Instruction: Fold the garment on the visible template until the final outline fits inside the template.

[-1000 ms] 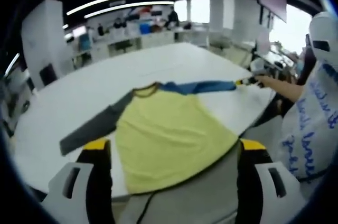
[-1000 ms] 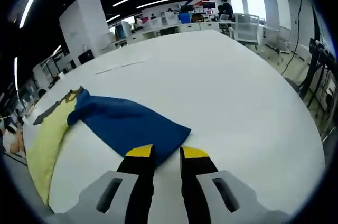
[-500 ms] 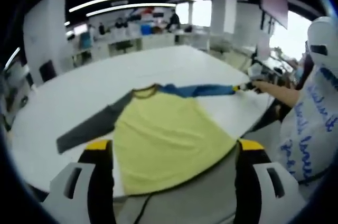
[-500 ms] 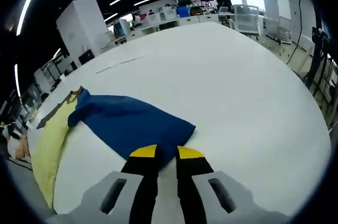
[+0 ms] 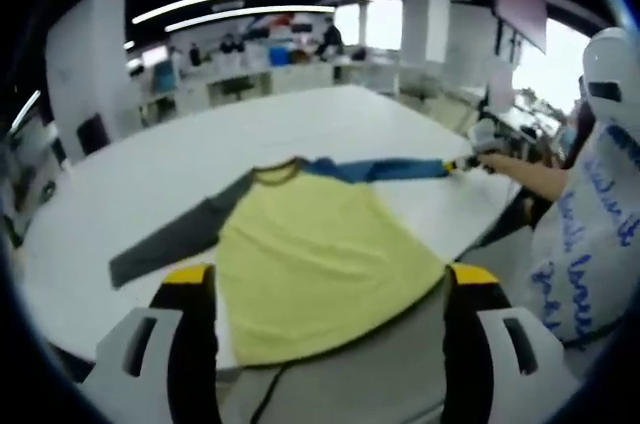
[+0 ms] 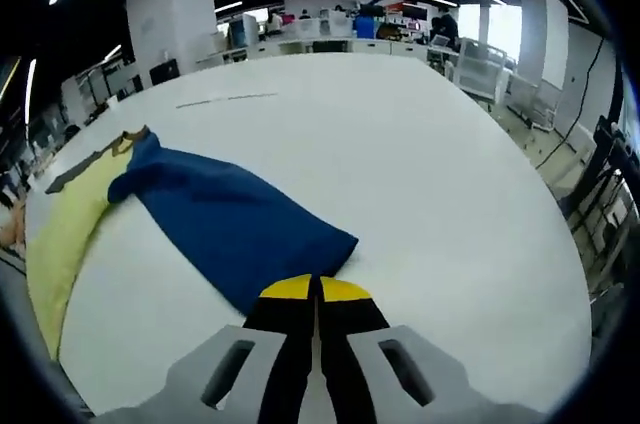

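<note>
A long-sleeved shirt lies flat on the white table [image 5: 330, 114]: yellow body [image 5: 310, 254], grey sleeve [image 5: 170, 244], blue sleeve [image 5: 385, 168]. My left gripper [image 5: 330, 289] is held above the shirt's hem at the table's near edge, its jaws wide open and holding nothing. In the left gripper view the right gripper [image 5: 466, 158] sits at the blue sleeve's far end. In the right gripper view my right gripper [image 6: 317, 290] is shut on the cuff of the blue sleeve [image 6: 225, 224]. The yellow body [image 6: 60, 239] and grey sleeve [image 6: 75, 172] lie far left.
A person in a white printed top [image 5: 590, 234] stands at the table's right edge, forearm [image 5: 530, 176] reaching over it. A thin dark line [image 6: 225, 98] marks the table [image 6: 420, 174] beyond the sleeve. Desks and people fill the background.
My right gripper's jaws have come together on the blue sleeve's cuff, from slightly apart before. The left gripper stays open and has hardly moved.
</note>
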Available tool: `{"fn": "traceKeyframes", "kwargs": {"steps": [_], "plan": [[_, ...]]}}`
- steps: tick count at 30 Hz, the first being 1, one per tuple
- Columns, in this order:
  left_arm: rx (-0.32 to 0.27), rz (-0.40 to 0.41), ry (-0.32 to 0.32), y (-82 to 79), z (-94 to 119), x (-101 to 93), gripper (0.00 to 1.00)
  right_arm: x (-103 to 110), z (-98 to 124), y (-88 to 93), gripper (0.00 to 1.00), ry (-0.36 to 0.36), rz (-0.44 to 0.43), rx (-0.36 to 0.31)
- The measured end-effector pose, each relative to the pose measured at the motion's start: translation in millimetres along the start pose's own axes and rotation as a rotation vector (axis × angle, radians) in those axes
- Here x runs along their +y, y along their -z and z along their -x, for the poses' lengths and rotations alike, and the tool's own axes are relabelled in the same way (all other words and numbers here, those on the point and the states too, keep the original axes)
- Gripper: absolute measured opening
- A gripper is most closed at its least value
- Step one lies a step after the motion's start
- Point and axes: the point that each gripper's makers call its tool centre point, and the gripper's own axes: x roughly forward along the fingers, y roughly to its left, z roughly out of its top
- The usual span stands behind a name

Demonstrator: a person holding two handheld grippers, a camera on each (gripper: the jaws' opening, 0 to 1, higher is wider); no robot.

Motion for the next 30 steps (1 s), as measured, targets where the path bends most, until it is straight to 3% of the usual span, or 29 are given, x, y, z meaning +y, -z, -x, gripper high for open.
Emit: {"fn": "traceKeyframes", "kwargs": {"steps": [4, 7, 12, 21, 30], "plan": [[0.002, 0.003, -0.005, 2.2, 0.2, 1.0, 0.89, -4.0, -0.9, -1.4, 0.02, -0.013, 0.008, -0.001], [0.005, -0.001, -0.008, 2.4, -0.6, 1.2, 0.89, -6.7, -2.6, -4.6, 0.13, -0.016, 0.004, -0.006], [0.007, -0.003, -0.011, 0.9, -0.5, 3.0, 0.88, -15.9, -9.9, -11.5, 0.20, 0.008, 0.049, -0.015], [0.006, -0.002, -0.018, -0.4, 0.8, 2.6, 0.87, -21.1, -22.3, -18.1, 0.18, -0.009, 0.040, -0.004], [0.023, 0.009, -0.045, 2.0, 2.9, 4.7, 0.90, -21.3, -24.7, -13.2, 0.13, -0.022, 0.035, 0.016]]}}
